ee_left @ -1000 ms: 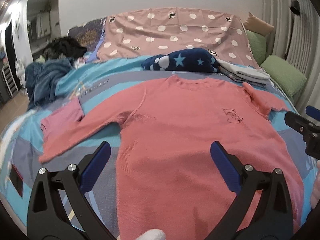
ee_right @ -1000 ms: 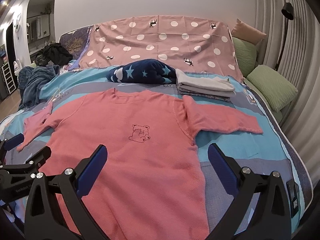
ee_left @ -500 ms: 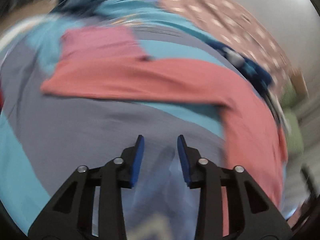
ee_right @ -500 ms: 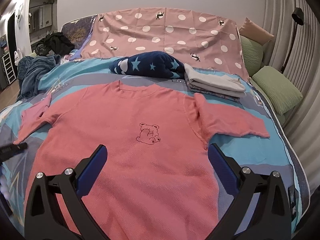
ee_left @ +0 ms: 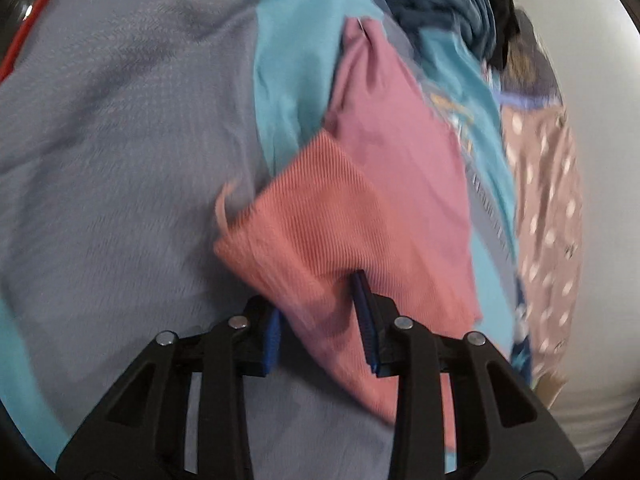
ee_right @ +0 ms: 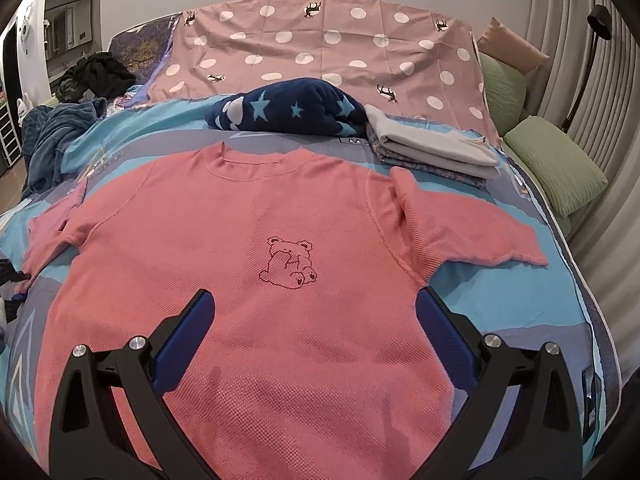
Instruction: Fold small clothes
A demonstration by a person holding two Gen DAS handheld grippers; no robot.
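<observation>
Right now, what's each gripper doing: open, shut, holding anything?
Left gripper: jaws have just been closing on the cuff of the coral-pink knit shirt's sleeve.
Right gripper: open, holding nothing, above the shirt.

the left gripper (ee_left: pixel 320 316) is covering part of the sleeve (ee_left: pixel 320 232) end, so whether its pads are pressing the cloth is staying unclear through the blur. the shirt (ee_right: pixel 280 280) hem is running off the bottom edge behind the right gripper (ee_right: pixel 314 332). the far sleeve end is lying cut off at the left edge.
</observation>
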